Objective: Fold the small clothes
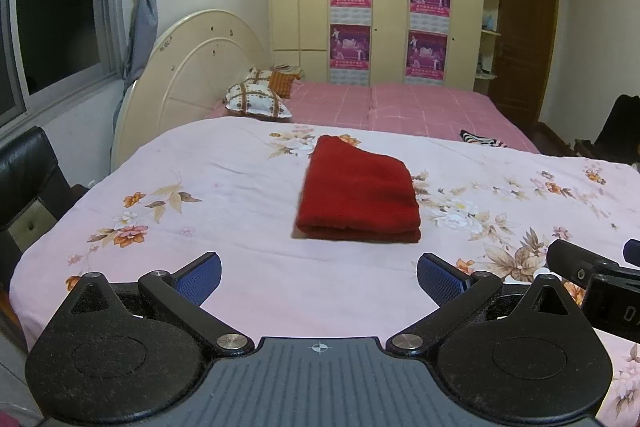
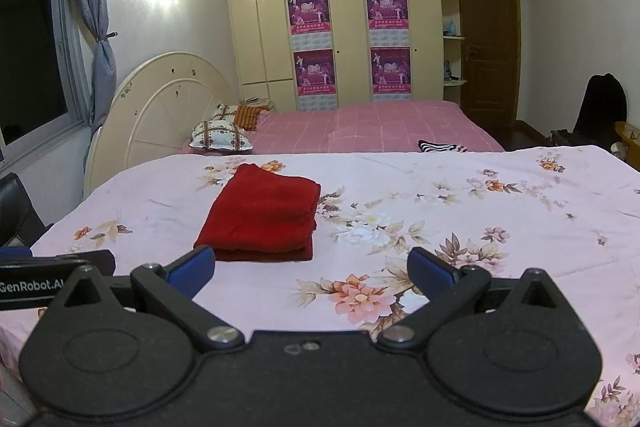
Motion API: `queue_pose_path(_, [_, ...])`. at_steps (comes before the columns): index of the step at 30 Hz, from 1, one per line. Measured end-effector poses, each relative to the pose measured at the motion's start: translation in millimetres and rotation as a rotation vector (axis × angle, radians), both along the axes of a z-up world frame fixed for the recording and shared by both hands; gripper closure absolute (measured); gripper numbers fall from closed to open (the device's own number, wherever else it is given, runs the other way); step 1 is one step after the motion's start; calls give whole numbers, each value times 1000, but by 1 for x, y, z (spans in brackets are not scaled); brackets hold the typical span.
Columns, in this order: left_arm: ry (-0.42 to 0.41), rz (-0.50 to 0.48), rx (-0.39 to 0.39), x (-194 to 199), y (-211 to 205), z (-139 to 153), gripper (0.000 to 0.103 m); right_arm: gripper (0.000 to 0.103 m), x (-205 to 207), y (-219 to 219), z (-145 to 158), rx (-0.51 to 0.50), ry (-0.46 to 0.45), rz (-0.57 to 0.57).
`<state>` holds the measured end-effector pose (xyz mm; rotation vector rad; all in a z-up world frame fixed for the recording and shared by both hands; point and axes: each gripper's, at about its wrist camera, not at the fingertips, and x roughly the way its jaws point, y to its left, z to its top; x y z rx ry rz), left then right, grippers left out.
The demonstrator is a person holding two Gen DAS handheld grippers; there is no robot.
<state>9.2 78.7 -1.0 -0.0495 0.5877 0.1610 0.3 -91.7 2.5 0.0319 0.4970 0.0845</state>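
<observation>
Red folded cloth (image 1: 357, 189) lies lengthwise, fold toward both cameras.

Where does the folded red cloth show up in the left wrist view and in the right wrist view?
Left wrist view: the folded red cloth lies mid-frame on the floral sheet, ahead of the open fingers.
Right wrist view: the cloth lies left of centre, just beyond the left fingertip.
Shared landmark: the striped item behind the floral sheet's far edge.

Left tool (image 1: 319, 277) spread wide, empty; folded red cloth (image 1: 357, 191) on floral sheet (image 1: 224, 195)
</observation>
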Motion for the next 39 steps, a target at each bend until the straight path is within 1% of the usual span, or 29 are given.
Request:
queue_pose_path(11, [2,0,0,2,-2,0,0,1,2,2,-1,-4,6,-6])
queue_pose_path(32, [6,7,-4,4,9,-5,0,1,4,2,-4,-9,18,1])
queue_pose_path(35, [9,5,-4,5,9,-6,0,1,7,3,-6,-13,23,3])
queue_pose_path(39, [2,-24,-3,9,10,-12,0,1,10,2,-8,-14,31,3])
